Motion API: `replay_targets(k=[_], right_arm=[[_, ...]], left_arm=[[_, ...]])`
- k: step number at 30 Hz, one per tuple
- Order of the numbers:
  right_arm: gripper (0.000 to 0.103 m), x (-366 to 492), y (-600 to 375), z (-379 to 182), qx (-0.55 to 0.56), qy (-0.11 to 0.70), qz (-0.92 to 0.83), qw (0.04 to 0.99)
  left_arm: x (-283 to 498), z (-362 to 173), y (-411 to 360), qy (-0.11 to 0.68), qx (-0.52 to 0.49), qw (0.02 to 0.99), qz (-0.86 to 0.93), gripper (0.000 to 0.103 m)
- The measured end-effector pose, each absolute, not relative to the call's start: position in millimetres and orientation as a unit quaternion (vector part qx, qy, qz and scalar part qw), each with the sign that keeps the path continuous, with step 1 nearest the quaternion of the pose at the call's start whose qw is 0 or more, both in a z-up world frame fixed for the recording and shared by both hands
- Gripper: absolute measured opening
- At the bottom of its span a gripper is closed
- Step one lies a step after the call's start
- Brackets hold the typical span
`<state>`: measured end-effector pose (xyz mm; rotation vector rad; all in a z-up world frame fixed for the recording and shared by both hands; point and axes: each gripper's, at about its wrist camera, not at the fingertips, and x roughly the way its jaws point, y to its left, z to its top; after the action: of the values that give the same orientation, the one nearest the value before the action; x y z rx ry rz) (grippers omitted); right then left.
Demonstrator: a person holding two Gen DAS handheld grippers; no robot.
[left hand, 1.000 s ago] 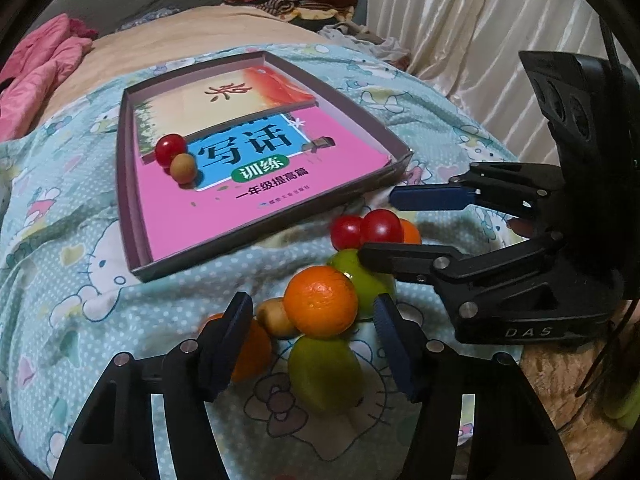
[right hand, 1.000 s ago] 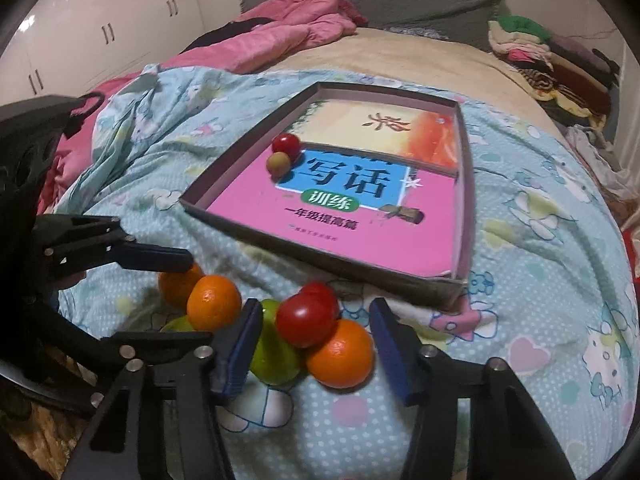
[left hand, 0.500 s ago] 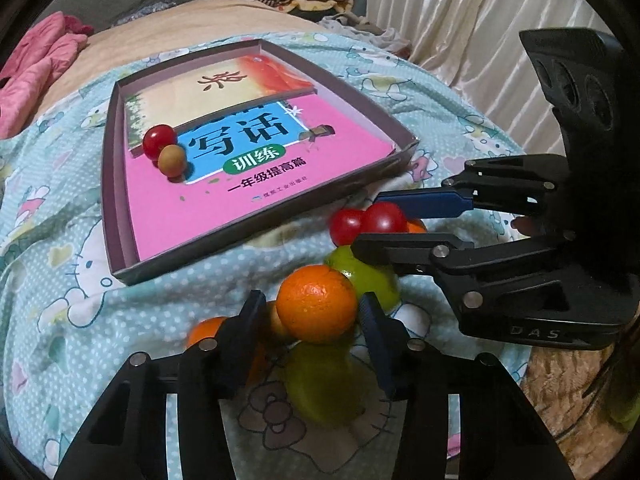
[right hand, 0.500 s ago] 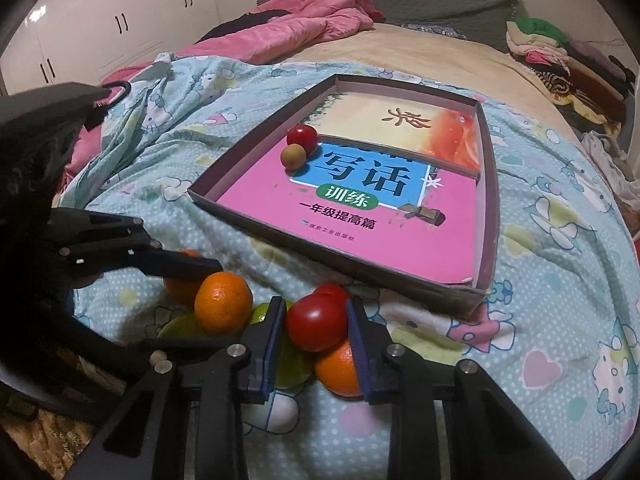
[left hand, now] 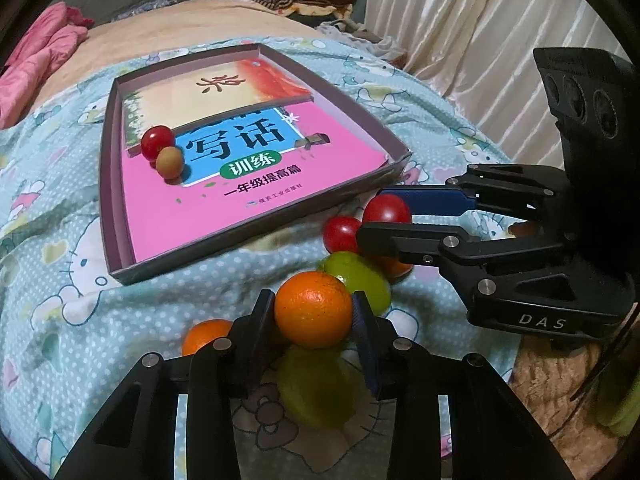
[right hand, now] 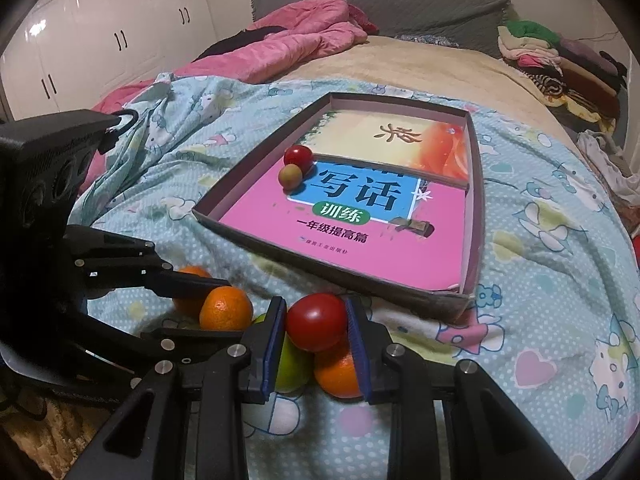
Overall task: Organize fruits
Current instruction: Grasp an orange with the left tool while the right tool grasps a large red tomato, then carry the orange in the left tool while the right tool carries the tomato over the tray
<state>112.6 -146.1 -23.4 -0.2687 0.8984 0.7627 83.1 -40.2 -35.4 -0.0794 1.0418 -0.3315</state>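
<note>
**Two grippers, two fruits**

The left gripper [left hand: 313, 316] reaches forward, low over the bed [right hand: 540, 264]. Its two blue pads press on the sides of an orange [left hand: 313, 311], so it is pinching the orange. The orange sits on top of the fruit pile, above a green fruit [left hand: 316, 388] that lies under the gripper. Another orange [left hand: 204, 336] rests just to the left on the blue blanket.

The right gripper [right hand: 316, 330] comes in from the other side, its fingers pointing across the pile. Its blue pads squeeze a red tomato [right hand: 317, 322] between them. Under the tomato lie an orange fruit [right hand: 338, 374] and a green one [right hand: 292, 364]. In the left camera a second red tomato [left hand: 340, 234] sits beside the pinched one.

A flat box [right hand: 474, 216] lies farther back on the bed, with a pink book inside. A small red tomato [right hand: 298, 157] and a little brown fruit [right hand: 291, 176] touch each other in the box.
</note>
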Motion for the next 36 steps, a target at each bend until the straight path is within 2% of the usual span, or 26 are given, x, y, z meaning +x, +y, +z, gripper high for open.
replay_targets(k=[36], right_arm=[[0.031, 111, -162, 7, -0.064, 0.359, 0.359, 0.859]], left_arm=[[74, 10, 8, 0.430, -0.100, 0.896, -0.046, 0.039]])
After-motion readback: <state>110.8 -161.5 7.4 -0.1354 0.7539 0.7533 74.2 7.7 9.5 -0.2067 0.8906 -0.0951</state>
